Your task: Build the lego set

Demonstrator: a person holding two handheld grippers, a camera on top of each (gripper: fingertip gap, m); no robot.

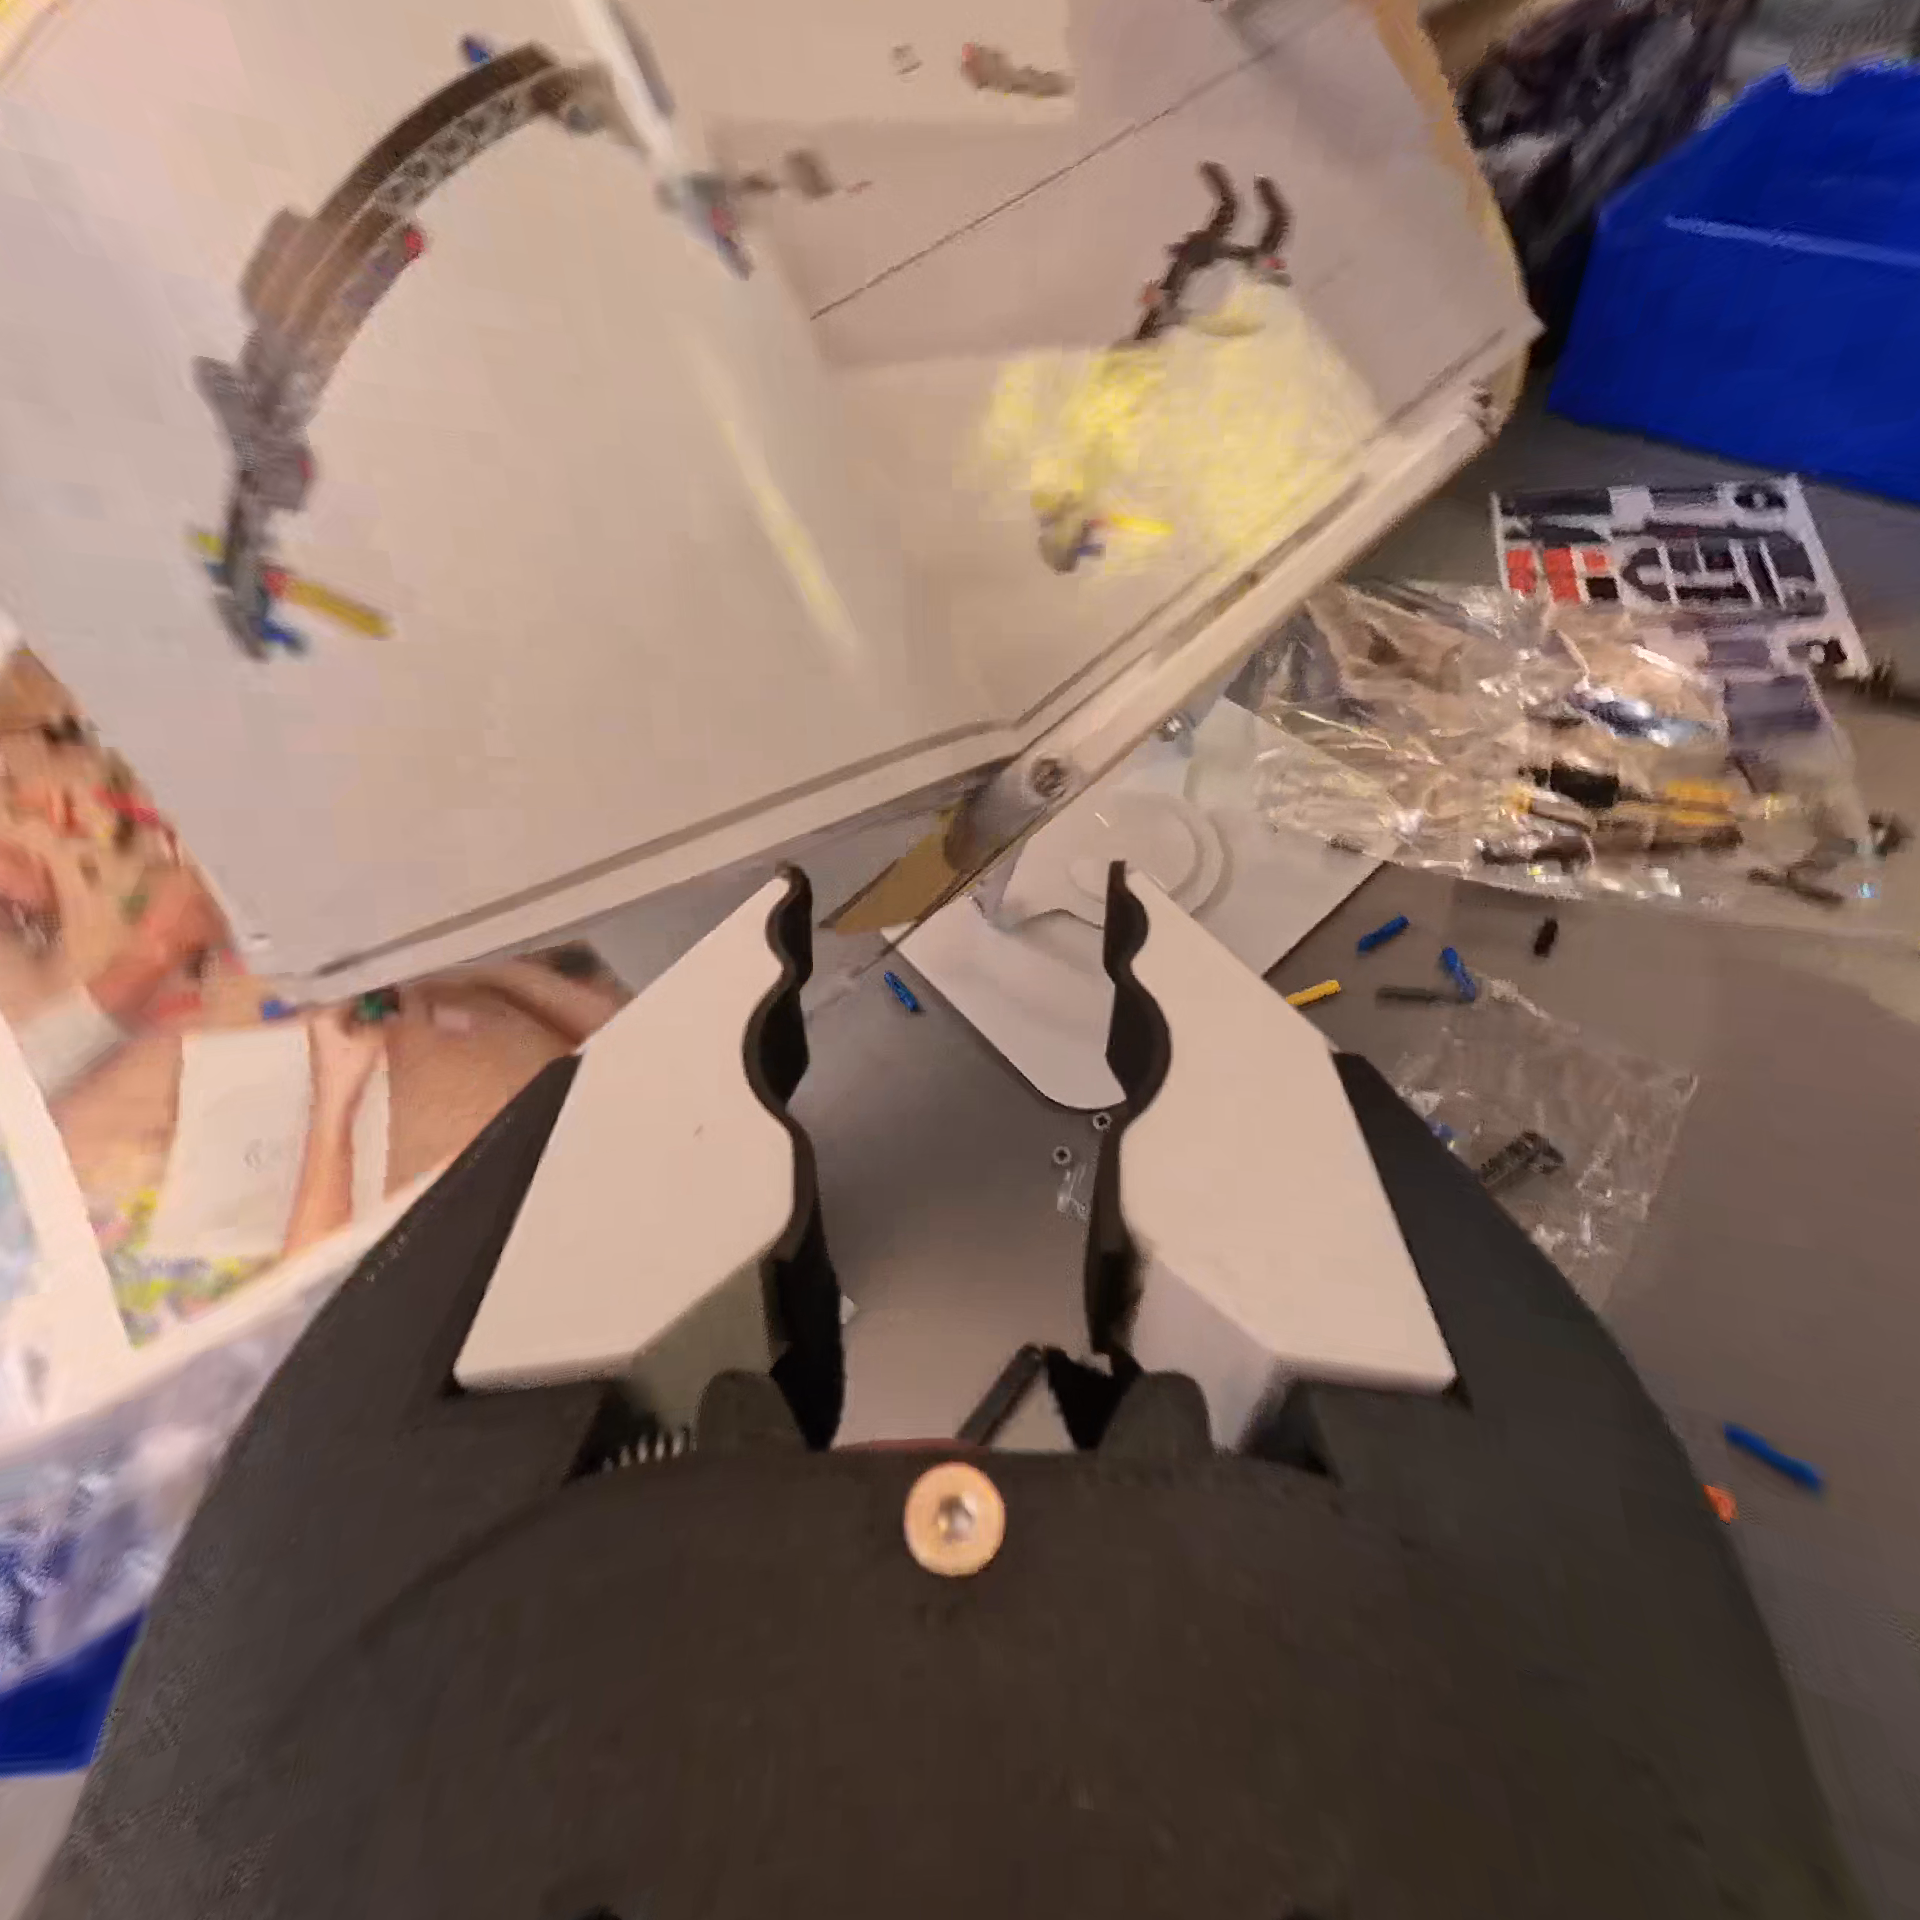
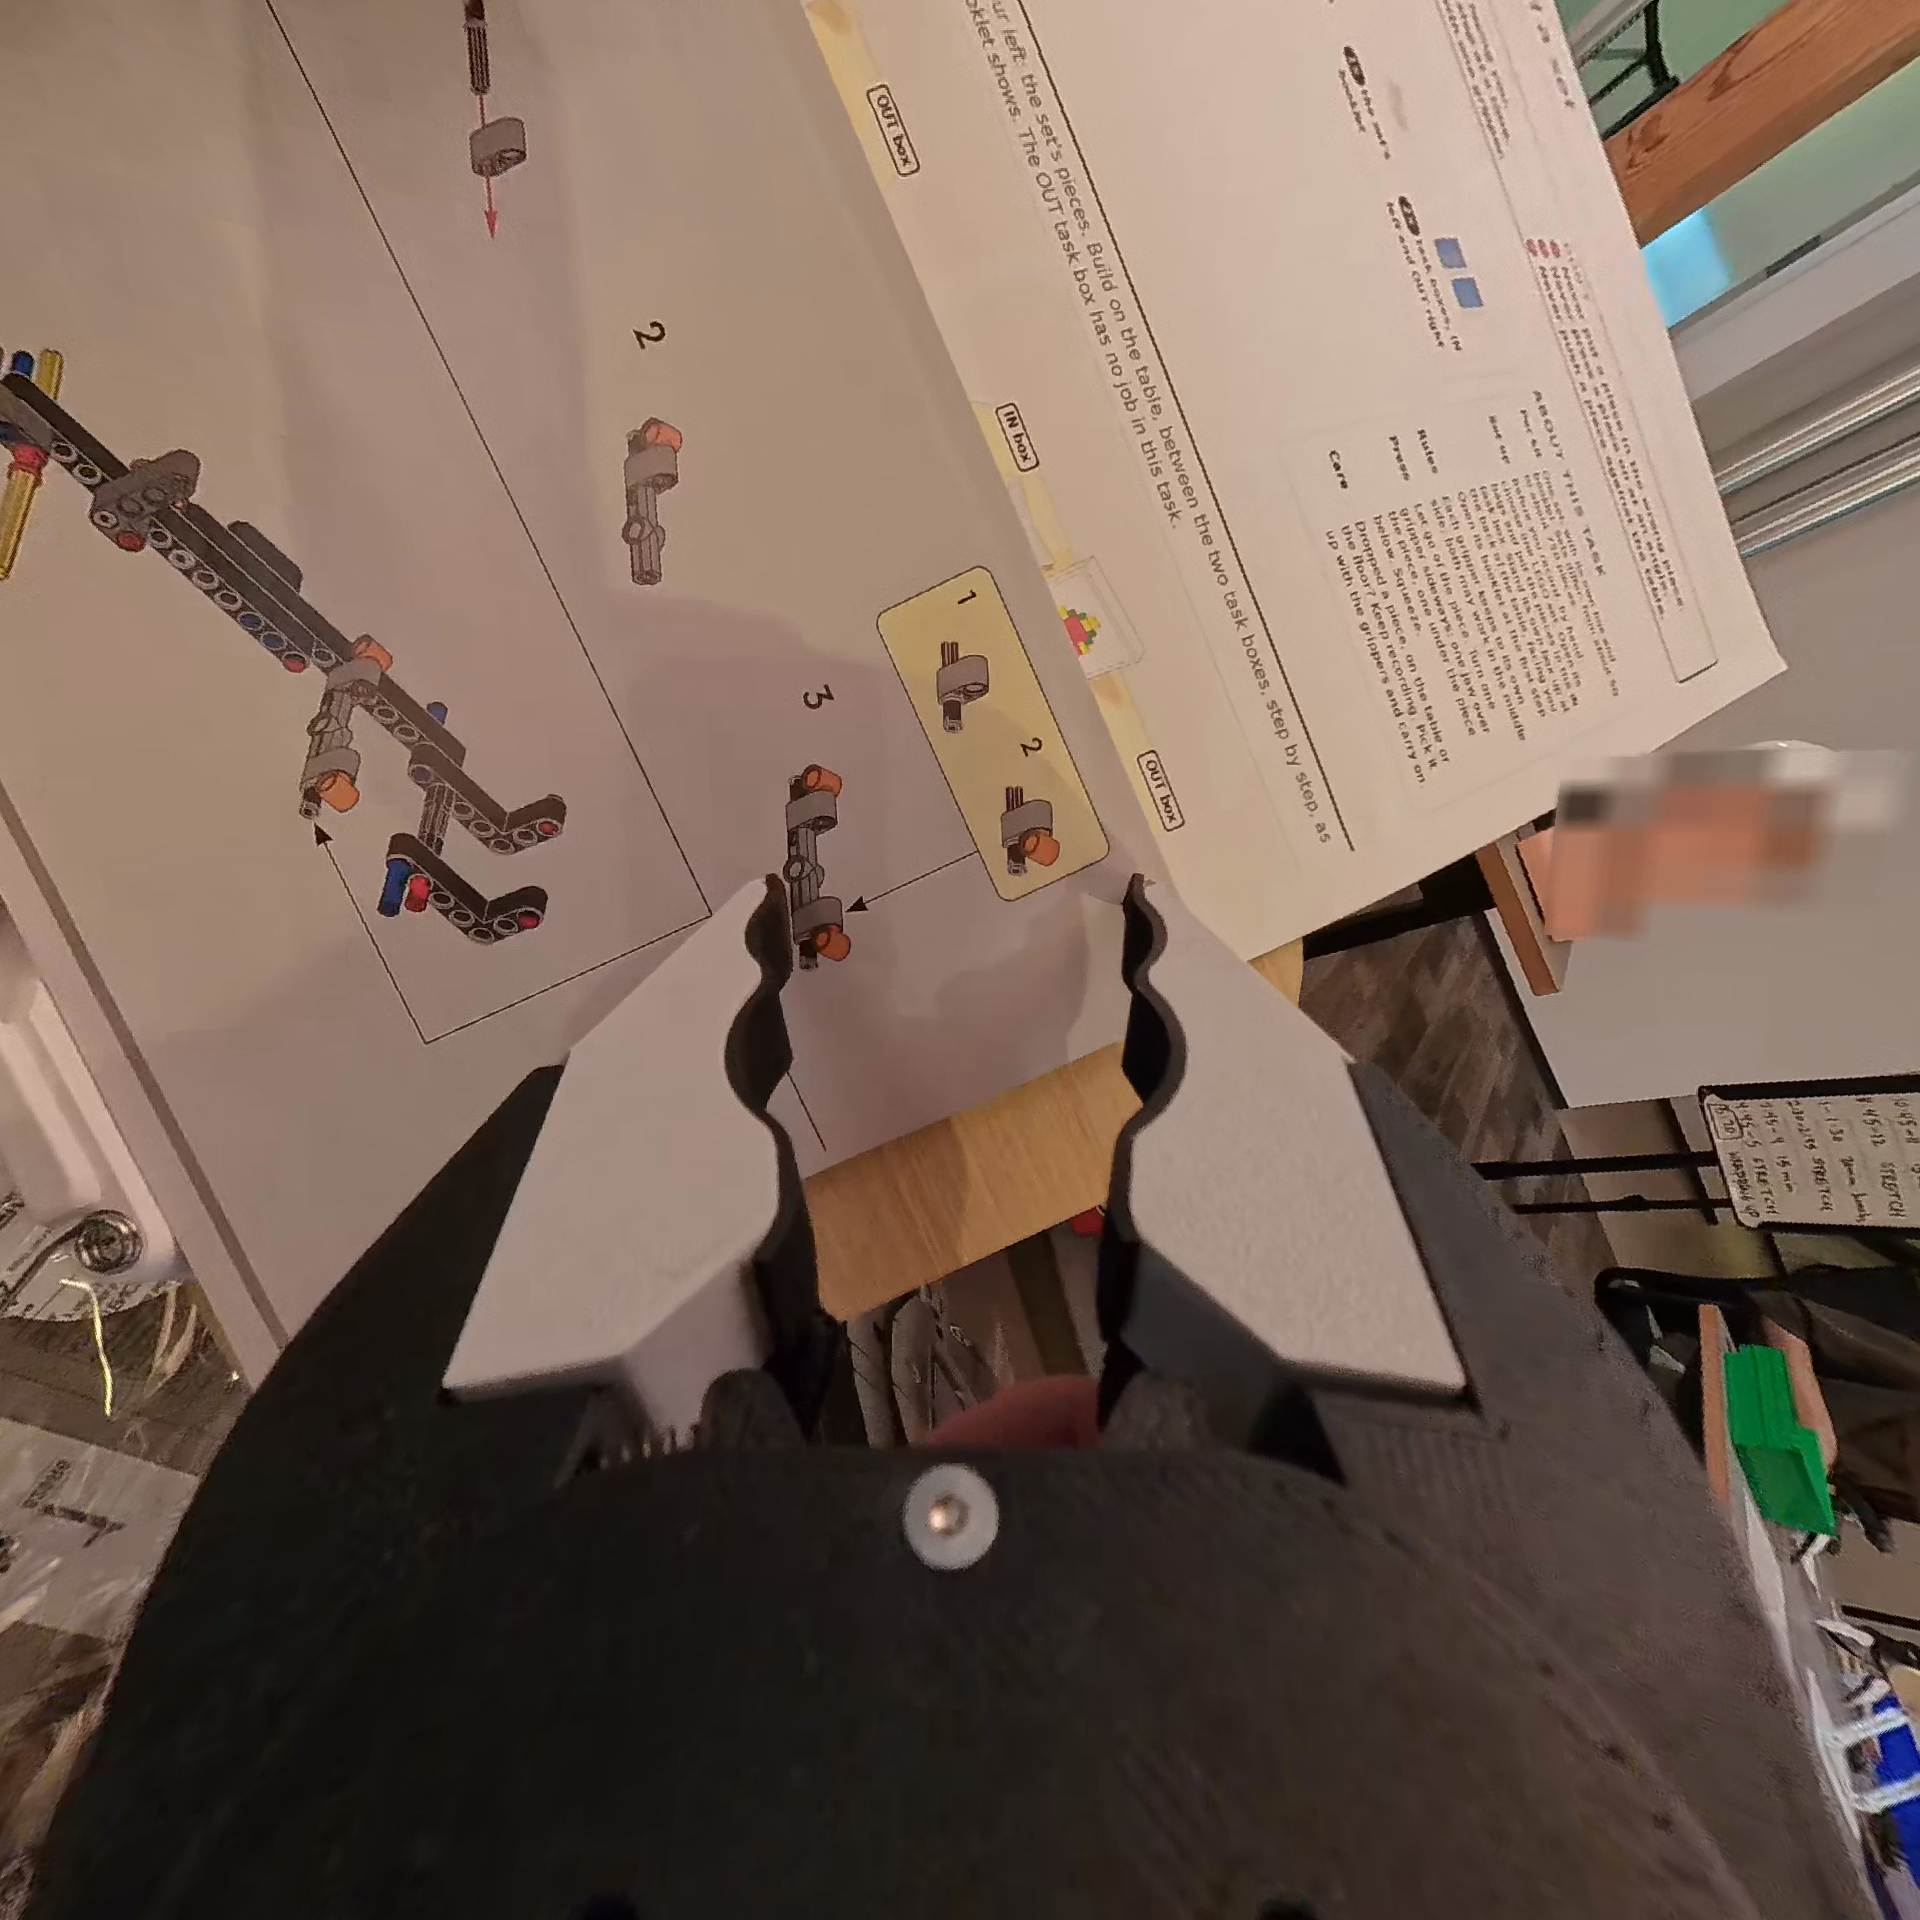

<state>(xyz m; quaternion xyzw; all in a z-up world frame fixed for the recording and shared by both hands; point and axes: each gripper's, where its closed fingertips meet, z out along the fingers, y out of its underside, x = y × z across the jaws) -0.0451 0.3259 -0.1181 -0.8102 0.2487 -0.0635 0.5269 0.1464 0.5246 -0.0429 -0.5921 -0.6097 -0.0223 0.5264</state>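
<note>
An open instruction booklet (image 1: 623,468) stands propped on a stand and fills the upper left wrist view, blurred. My left gripper (image 1: 956,883) is open and empty, its tips just under the booklet's lower edge. Small loose pieces lie on the grey table (image 1: 1558,1351): blue pins (image 1: 1455,966), a yellow pin (image 1: 1311,992) and a blue pin (image 1: 1771,1455). In the right wrist view my right gripper (image 2: 951,894) is open and empty, its tips right at the lower corner of the booklet page (image 2: 416,520) with its build drawings.
A blue bin (image 1: 1766,312) stands at the far right. Clear plastic bags of parts (image 1: 1558,769) and a sticker sheet (image 1: 1662,561) lie beyond the pins. A printed paper sheet (image 2: 1403,416) stands beside the booklet. A wooden board (image 2: 956,1195) lies below the page. Some 30 cm of space lies between my two pairs of fingers. The yellow pin (image 1: 1311,992) is closer to my left gripper, around 25 cm from its tips; the right tips are 30 cm off.
</note>
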